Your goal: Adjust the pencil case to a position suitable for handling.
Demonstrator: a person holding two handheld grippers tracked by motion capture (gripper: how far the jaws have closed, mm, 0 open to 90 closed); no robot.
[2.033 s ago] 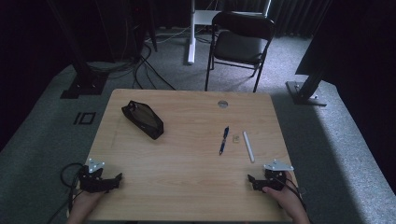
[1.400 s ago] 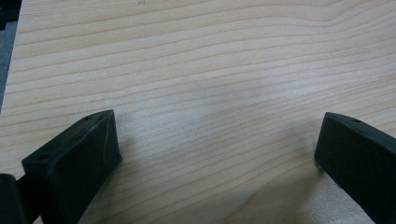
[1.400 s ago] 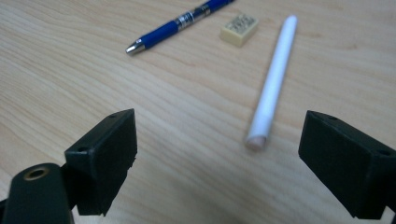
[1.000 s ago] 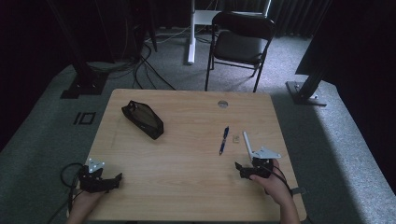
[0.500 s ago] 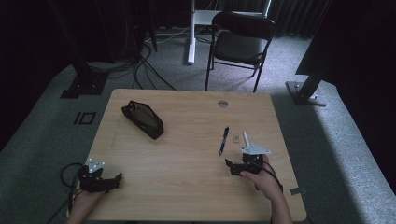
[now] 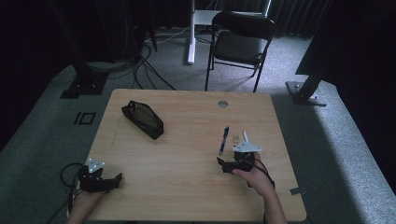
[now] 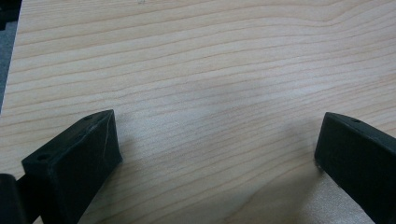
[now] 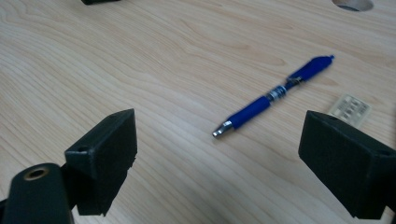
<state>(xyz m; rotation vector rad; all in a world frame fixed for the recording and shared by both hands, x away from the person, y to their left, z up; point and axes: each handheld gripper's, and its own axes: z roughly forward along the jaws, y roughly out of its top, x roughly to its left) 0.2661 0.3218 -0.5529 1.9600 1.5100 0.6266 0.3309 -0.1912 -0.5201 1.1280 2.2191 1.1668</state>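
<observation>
- So far nothing is picked up: the blue pen [image 8: 273,94] lies flat on the desk [image 6: 187,172], untouched, and the grasp itself is all left to do, I judge.
- My right gripper [image 6: 223,165] sits low just short of the pen's silver tip, jaws wide apart, pointing across the desk toward it.
- A small pale card [image 8: 350,107] lies just beside the pen; the black pouch [image 6: 142,119] is well apart.
- My left gripper [image 6: 112,181] rests at the desk's near left corner, jaws apart over bare wood.
</observation>
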